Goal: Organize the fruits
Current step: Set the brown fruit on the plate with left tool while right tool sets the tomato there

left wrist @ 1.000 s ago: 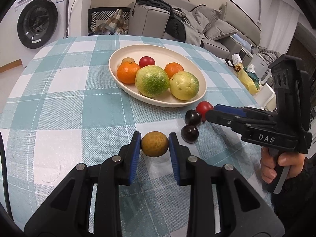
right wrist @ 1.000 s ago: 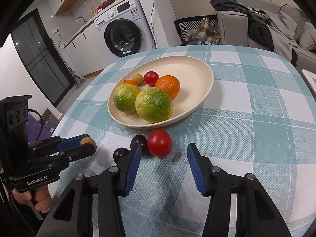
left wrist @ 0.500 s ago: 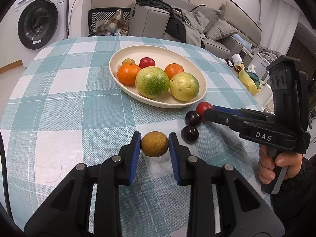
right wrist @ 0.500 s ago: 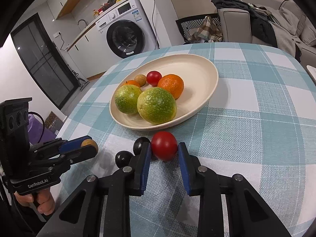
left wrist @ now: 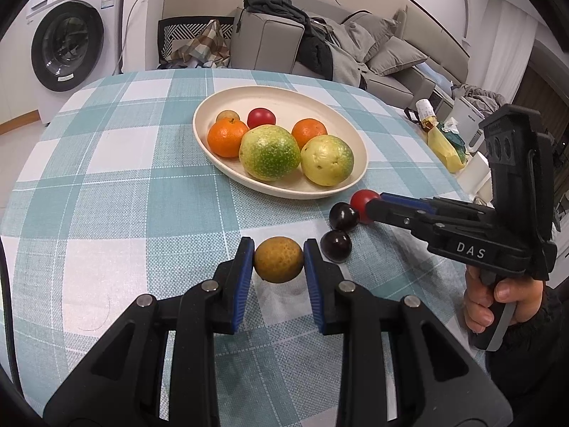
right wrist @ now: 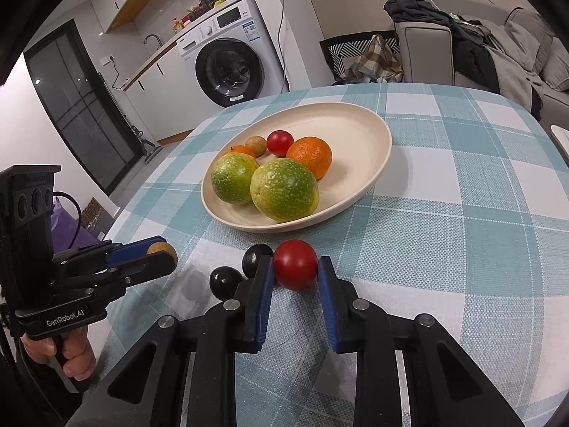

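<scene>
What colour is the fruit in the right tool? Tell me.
Bright red: the fruit sits clamped between the right tool pads, clearest in the right wrist view.

Right tool (right wrist: 295, 267), formerly wide, now clamped on red tomato (right wrist: 295, 264).

A white washing machine (right wrist: 227, 67) stands under a counter; a grey sofa (left wrist: 384, 57) holds heaped clothes.

The left gripper (left wrist: 278, 261) clamps a small round brownish-yellow fruit (left wrist: 278, 259) above the checked desk (left wrist: 106, 192). To the right, the right gripper (left wrist: 370, 208) pinches a red cherry tomato (left wrist: 360, 200) beside two dark round fruits (left wrist: 339, 227).
</scene>
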`<state>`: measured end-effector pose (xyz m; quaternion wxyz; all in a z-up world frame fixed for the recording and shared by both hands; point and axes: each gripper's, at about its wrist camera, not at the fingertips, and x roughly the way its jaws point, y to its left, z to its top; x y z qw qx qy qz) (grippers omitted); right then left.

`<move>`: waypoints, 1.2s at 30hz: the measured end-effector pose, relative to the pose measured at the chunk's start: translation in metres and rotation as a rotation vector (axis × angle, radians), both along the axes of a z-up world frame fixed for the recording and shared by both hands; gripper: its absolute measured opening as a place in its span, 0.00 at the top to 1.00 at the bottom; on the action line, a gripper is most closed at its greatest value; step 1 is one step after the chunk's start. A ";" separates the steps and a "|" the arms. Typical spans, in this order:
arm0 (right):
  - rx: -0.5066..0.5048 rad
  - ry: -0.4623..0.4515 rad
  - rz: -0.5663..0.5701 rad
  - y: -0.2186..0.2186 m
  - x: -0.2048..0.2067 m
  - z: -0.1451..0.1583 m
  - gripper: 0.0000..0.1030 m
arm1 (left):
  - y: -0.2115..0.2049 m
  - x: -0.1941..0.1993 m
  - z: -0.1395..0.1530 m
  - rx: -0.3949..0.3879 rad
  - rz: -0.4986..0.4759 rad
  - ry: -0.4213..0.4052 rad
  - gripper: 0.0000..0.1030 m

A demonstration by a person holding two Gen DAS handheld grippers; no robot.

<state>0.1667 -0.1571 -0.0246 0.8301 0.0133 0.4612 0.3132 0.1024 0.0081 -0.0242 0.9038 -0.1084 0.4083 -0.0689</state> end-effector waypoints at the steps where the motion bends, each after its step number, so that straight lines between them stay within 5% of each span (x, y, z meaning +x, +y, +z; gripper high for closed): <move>1: -0.003 0.003 -0.002 0.001 0.001 0.000 0.75 | 0.000 0.000 0.000 0.000 0.001 0.000 0.75; 36: 0.046 -0.077 -0.056 -0.007 0.003 0.022 0.73 | -0.008 0.040 0.016 -0.008 -0.022 -0.059 0.75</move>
